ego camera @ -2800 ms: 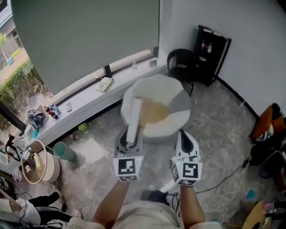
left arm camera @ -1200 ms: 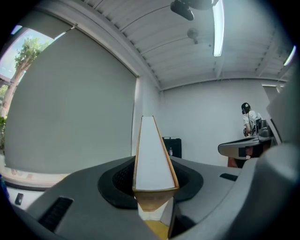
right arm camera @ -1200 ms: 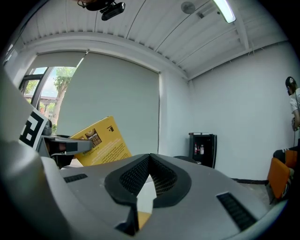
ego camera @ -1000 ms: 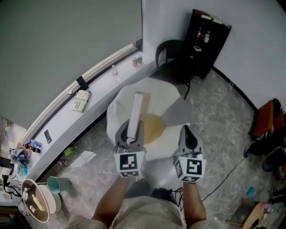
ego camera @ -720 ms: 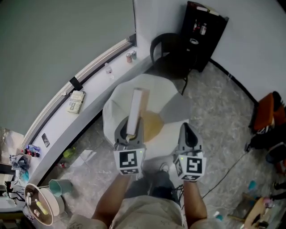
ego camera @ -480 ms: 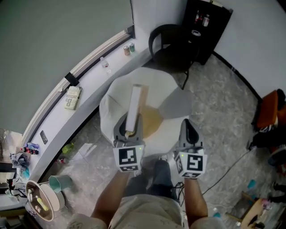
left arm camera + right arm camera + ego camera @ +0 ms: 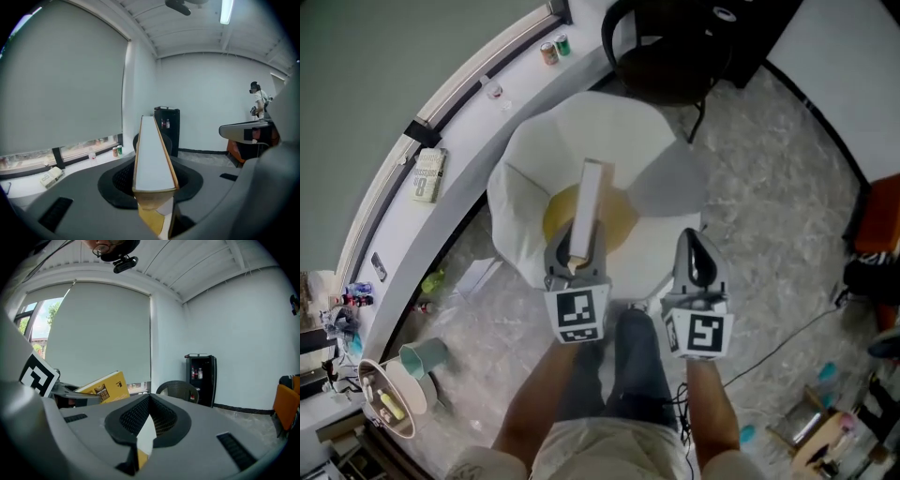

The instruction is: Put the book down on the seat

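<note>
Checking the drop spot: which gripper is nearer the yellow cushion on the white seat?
Left. The left gripper, clamping the book, hangs over the yellow cushion's near edge. The right gripper is off to the cushion's right, at the seat's front edge, holding nothing.

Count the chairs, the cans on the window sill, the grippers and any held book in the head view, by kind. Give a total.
Chairs: 2 (white seat, black chair)
Cans: 2 (red can, green can)
Grippers: 2 (left gripper, right gripper)
Held book: 1 (book, in the left gripper)
Total: 7
</note>
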`<move>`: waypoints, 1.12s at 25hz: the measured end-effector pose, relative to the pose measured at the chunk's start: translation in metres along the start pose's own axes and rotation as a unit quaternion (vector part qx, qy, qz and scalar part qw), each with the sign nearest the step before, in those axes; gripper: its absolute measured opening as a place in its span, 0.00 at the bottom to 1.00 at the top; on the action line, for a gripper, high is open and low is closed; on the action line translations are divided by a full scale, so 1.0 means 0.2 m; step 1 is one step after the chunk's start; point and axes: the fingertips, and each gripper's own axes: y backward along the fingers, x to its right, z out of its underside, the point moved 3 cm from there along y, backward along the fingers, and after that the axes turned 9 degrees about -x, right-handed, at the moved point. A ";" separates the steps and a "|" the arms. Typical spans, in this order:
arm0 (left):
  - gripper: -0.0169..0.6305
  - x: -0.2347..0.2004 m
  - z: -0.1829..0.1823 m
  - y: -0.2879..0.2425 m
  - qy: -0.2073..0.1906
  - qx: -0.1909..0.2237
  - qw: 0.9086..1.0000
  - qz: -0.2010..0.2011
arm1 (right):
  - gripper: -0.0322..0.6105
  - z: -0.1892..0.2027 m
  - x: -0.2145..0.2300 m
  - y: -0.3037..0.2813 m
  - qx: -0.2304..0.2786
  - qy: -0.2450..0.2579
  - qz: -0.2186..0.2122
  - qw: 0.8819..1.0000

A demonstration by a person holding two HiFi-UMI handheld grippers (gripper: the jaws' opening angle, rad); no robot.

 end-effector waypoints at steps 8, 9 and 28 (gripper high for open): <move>0.25 0.10 0.45 -0.38 0.004 -0.050 0.999 -0.010 | 0.05 0.45 0.11 -0.24 -0.029 -0.013 -0.009 0.999; 0.25 0.11 0.50 -0.43 0.003 -0.055 0.998 -0.013 | 0.05 0.52 0.13 -0.26 -0.034 -0.017 -0.009 0.999; 0.25 0.25 1.41 -1.21 -0.044 -0.146 0.988 -0.030 | 0.05 1.40 0.20 -0.69 -0.104 -0.041 -0.024 0.993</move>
